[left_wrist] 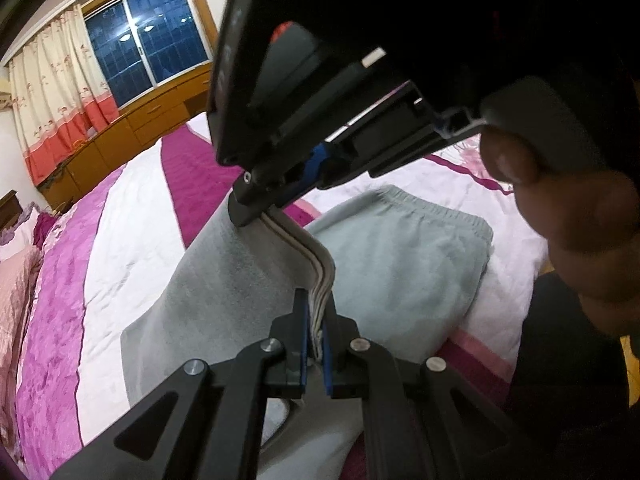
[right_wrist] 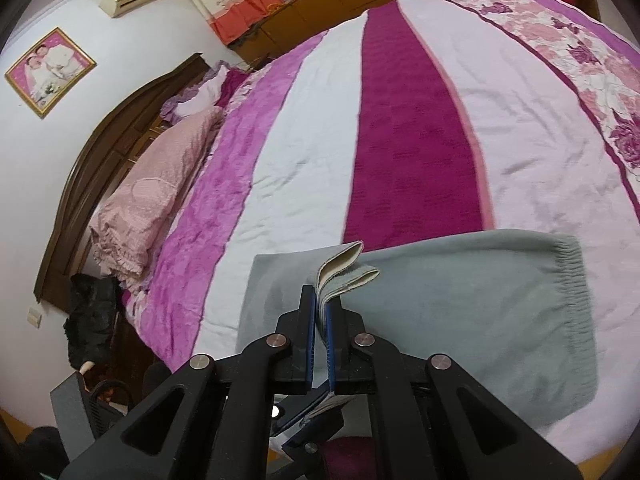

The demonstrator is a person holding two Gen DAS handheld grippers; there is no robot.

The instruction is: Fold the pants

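Observation:
The grey sweatpants [left_wrist: 400,264] lie on the bed with the elastic waistband [right_wrist: 572,280] to the right. My left gripper [left_wrist: 318,304] is shut on the stacked leg hems and holds them lifted over the waist part. My right gripper [right_wrist: 320,300] is shut on the same hem edge [right_wrist: 348,268], further along it. In the left wrist view the right gripper [left_wrist: 256,208] shows from outside, clamped on the hem's far end, with the person's hand [left_wrist: 560,208] on its handle. The left gripper's fingertips [right_wrist: 308,420] show below the right gripper in the right wrist view.
The bed [right_wrist: 420,140] has a striped pink, white and magenta cover. A pink pillow [right_wrist: 152,192] and a dark wooden headboard [right_wrist: 80,168] are at the left. A wooden cabinet [left_wrist: 120,144], curtains [left_wrist: 52,92] and a window [left_wrist: 144,36] stand beyond the bed.

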